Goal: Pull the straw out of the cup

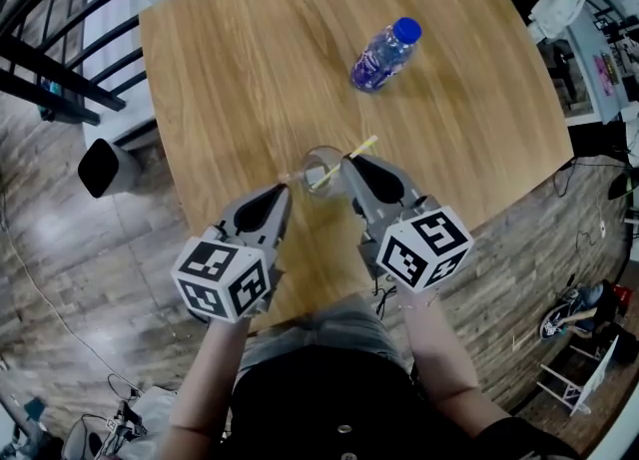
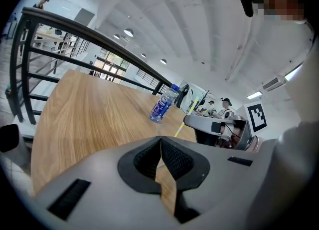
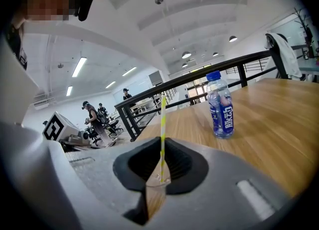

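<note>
A clear plastic cup (image 1: 321, 171) stands near the front edge of the wooden table (image 1: 240, 69). A yellow-and-white striped straw (image 1: 351, 153) leans out of it to the right. My right gripper (image 1: 348, 162) is shut on the straw just above the rim; in the right gripper view the straw (image 3: 162, 119) rises between the closed jaws of that gripper (image 3: 162, 139), with the cup's rim (image 3: 155, 183) below. My left gripper (image 1: 290, 182) is shut on the cup's left rim, and in its own view the left gripper (image 2: 160, 136) shows its pads meeting. The straw (image 2: 179, 129) shows just beyond.
A blue-capped water bottle (image 1: 384, 54) lies further back on the table, right of centre. A black metal railing (image 1: 60, 39) runs along the left side. A black bin-like object (image 1: 105, 167) sits on the floor at the left. People and desks are in the distant background.
</note>
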Motion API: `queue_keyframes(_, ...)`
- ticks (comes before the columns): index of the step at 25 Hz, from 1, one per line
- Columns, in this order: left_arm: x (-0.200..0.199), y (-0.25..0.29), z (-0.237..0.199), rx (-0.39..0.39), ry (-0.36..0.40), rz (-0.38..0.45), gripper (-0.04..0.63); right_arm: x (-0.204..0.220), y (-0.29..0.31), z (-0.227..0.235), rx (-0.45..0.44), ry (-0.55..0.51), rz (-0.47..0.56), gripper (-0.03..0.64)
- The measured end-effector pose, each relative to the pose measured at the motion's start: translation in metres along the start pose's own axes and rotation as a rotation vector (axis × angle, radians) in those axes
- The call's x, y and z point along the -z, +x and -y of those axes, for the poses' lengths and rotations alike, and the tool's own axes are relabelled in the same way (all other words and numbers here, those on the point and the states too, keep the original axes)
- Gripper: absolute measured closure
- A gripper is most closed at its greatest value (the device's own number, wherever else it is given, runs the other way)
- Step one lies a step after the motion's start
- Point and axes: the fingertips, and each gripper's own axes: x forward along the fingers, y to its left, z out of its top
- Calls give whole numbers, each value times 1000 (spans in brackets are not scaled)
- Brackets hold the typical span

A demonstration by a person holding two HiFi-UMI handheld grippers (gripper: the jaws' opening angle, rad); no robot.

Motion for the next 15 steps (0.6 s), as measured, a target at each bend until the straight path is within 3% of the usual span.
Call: queue_keyframes(15, -7, -30, 32, 3, 92, 30, 578, -31, -43, -29, -6, -28, 120, 594)
